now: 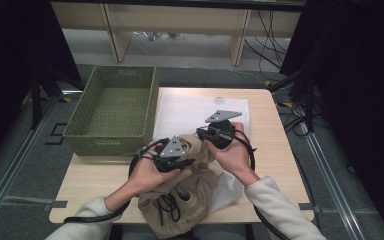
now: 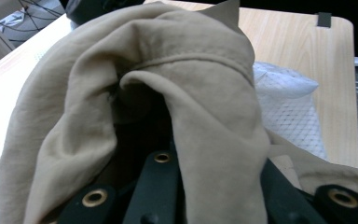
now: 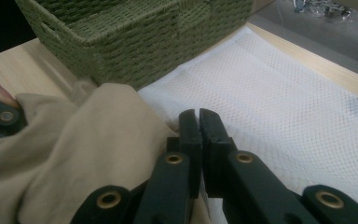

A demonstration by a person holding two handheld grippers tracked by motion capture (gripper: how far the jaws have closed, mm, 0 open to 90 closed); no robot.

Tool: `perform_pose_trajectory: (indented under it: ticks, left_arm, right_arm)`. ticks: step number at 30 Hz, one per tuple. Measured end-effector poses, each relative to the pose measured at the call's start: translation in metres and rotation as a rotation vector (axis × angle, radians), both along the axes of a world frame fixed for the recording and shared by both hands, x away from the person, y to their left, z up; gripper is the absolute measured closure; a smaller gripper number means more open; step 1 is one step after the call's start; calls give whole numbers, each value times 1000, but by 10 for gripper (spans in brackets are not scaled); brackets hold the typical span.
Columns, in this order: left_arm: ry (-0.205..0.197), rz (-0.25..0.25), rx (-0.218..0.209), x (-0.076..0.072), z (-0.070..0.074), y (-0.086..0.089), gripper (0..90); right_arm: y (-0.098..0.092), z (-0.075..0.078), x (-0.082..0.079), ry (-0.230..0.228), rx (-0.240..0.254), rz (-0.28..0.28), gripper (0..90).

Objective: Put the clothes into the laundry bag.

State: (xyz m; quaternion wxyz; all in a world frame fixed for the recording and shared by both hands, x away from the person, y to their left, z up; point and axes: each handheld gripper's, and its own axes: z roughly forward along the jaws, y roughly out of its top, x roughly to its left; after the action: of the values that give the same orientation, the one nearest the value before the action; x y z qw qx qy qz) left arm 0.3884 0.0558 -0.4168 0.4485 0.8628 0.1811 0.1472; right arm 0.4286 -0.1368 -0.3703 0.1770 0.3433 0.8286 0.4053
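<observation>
A tan garment (image 1: 185, 195) lies bunched at the near edge of the table, partly on a white mesh bag (image 1: 190, 112). My left gripper (image 1: 182, 159) is shut on a thick fold of the garment (image 2: 74, 116), which drapes over both jaws and hides their tips. My right gripper (image 3: 199, 123) is shut, its jaws pressed together just above the mesh bag (image 3: 284, 102) at the edge of the garment (image 3: 74, 140). Whether a thin layer is pinched between them I cannot tell. In the high view the right gripper (image 1: 207, 134) sits close to the right of the left one.
A green woven basket (image 1: 110, 142) stands at the table's far left, close to the garment (image 3: 135, 42). Bare wooden table (image 1: 275, 150) shows to the right of the mesh bag. Cables trail from both grippers toward the person.
</observation>
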Motion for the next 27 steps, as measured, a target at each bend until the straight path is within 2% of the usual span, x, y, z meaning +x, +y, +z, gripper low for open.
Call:
perform_pose_trajectory:
  ticks: [1,2,5,8,11,13,14,18,19,20,21,23,25,27]
  left_arm:
    - [-12,-4,20,2,0,0,828]
    - [-8,8,25,2,-2,-1,828]
    - [-8,34,75,4,-6,-3,828]
    - [8,61,99,7,-10,-3,829]
    - [31,82,104,10,-14,-3,828]
    - [33,86,120,12,-17,-3,828]
    - [36,94,124,13,-18,-4,828]
    - [40,103,133,15,-22,-8,827]
    - [25,96,156,16,-22,-7,827]
    - [37,114,140,15,-24,-8,827]
    - [25,111,147,16,-23,-7,827]
    - [36,137,129,16,-22,-4,828]
    - [38,152,132,17,-21,-1,828]
    - [43,157,137,18,-22,-1,828]
  right_arm:
    - [0,1,0,-12,-6,10,897]
    - [1,2,-2,-3,1,6,897]
    - [1,4,-3,-23,-3,14,897]
    - [2,7,-5,-26,0,24,897]
    - [1,8,-6,-32,5,28,898]
    - [2,10,-8,-13,13,15,898]
    - [2,10,-7,-32,6,27,898]
    - [4,11,-10,-25,15,20,898]
    - [4,12,-10,-33,11,30,898]
    - [4,13,-11,-27,14,27,898]
    - [3,13,-11,-31,10,32,898]
    - [1,14,-10,-46,12,35,899]
    - [0,15,-10,-34,28,19,898]
    - [-1,16,-10,-46,23,26,899]
